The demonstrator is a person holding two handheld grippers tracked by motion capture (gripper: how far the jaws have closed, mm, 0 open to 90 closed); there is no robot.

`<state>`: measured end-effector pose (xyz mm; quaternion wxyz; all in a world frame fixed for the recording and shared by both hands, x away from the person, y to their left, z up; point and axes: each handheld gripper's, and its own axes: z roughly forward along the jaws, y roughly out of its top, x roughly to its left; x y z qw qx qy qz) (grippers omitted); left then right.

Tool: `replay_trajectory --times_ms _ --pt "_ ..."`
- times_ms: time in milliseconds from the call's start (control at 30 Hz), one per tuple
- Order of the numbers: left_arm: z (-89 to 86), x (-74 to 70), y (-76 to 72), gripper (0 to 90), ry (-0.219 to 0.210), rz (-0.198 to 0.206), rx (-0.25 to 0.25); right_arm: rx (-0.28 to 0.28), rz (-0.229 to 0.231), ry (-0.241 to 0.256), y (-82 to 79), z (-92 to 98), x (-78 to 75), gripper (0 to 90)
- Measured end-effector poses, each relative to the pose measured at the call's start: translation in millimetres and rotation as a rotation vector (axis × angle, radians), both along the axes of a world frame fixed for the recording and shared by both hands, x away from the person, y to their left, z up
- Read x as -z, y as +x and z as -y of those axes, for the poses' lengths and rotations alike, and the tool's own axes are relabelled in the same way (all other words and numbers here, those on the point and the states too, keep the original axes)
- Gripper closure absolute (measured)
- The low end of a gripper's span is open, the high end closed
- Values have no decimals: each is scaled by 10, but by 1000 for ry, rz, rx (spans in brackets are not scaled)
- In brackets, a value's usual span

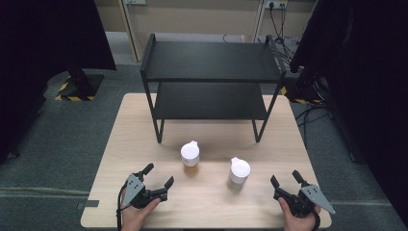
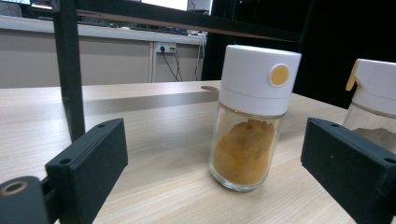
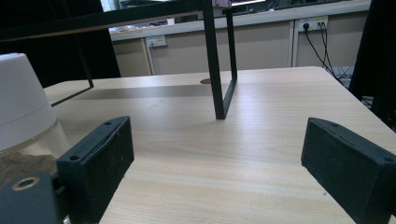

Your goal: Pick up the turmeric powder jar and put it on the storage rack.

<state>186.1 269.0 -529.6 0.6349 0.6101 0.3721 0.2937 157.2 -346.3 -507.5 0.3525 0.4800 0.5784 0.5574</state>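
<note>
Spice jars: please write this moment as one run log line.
left gripper: open | right gripper: open | spice jars: upright on table, untouched

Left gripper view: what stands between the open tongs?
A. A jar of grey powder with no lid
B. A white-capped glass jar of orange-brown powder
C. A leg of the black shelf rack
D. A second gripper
B: the white-capped glass jar of orange-brown powder stands upright on the wooden table ahead of the left tongs, whose jaws stand apart on either side without touching it.
</note>
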Motion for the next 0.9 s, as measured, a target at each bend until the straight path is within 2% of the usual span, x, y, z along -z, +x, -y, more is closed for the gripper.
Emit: replay_trajectory --times_ms 600,900 --pt "220 -107 227 68 11 24 66 3 0 8 -3 3 5 96" --pt "318 -197 427 77 29 22 105 3 -6 12 3 7 -3 96"
